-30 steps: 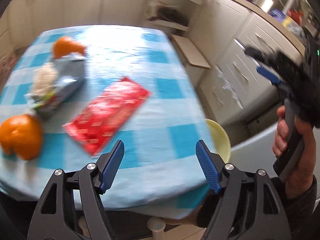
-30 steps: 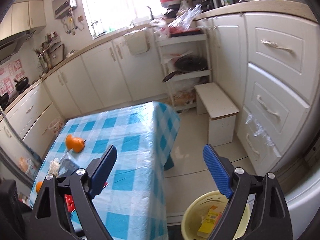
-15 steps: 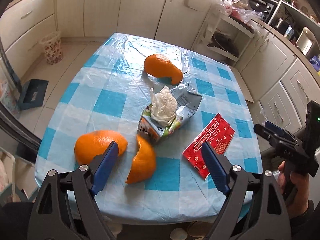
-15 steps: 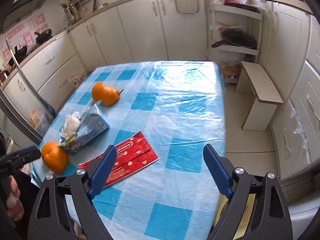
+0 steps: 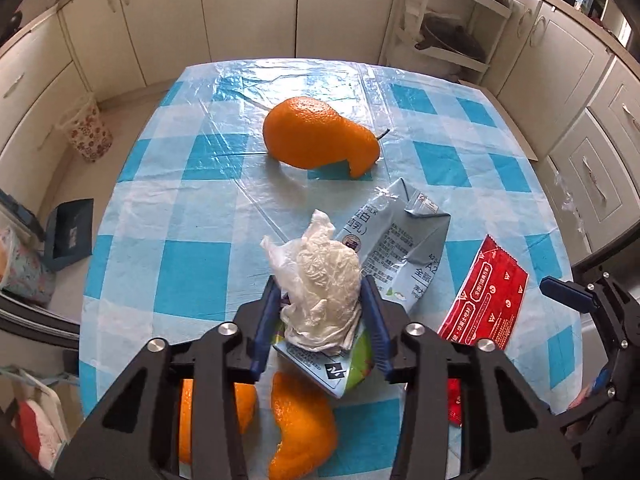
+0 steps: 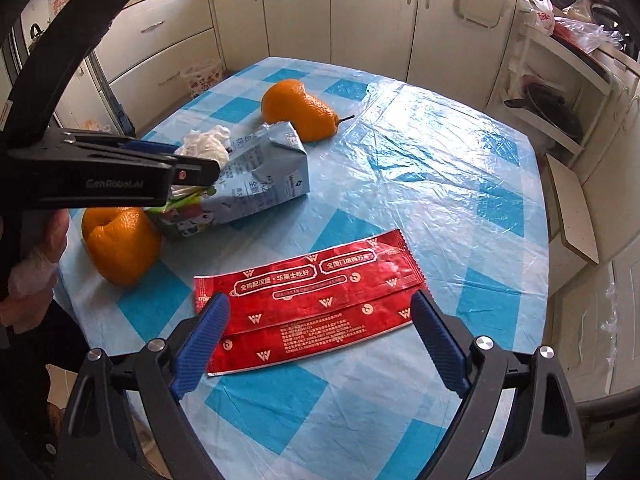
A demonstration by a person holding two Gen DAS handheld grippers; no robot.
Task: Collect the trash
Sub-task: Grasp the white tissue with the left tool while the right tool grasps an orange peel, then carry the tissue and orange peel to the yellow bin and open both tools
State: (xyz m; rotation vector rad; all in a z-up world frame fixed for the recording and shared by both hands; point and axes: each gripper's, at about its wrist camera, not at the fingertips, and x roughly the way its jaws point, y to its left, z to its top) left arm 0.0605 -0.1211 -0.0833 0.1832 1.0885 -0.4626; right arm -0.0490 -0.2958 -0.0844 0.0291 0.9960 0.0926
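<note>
A crumpled white tissue [image 5: 320, 280] lies on a flattened grey-blue milk carton [image 5: 404, 248] on the blue-checked table [image 5: 192, 160]. My left gripper [image 5: 322, 284] is closing on the tissue, and its blue pads touch both sides of it. In the right wrist view it [image 6: 192, 160] comes in from the left over the tissue [image 6: 208, 142] and carton [image 6: 264, 176]. My right gripper [image 6: 320, 300] is open just above the red wrapper [image 6: 312, 292], with a finger beyond each end. Orange peels lie at the far side [image 5: 316, 136] and near edge [image 5: 300, 428].
Another peel [image 6: 120, 244] lies beside the carton. White cabinets ring the table. A floral waste basket [image 5: 86, 132] stands on the floor at the left, an open shelf rack [image 5: 448, 40] at the back right and a low stool [image 6: 572, 216] right of the table.
Both grippers came down toward the table. The left one went from wide open to closing around the tissue. The right one swung from the floor side over the red wrapper.
</note>
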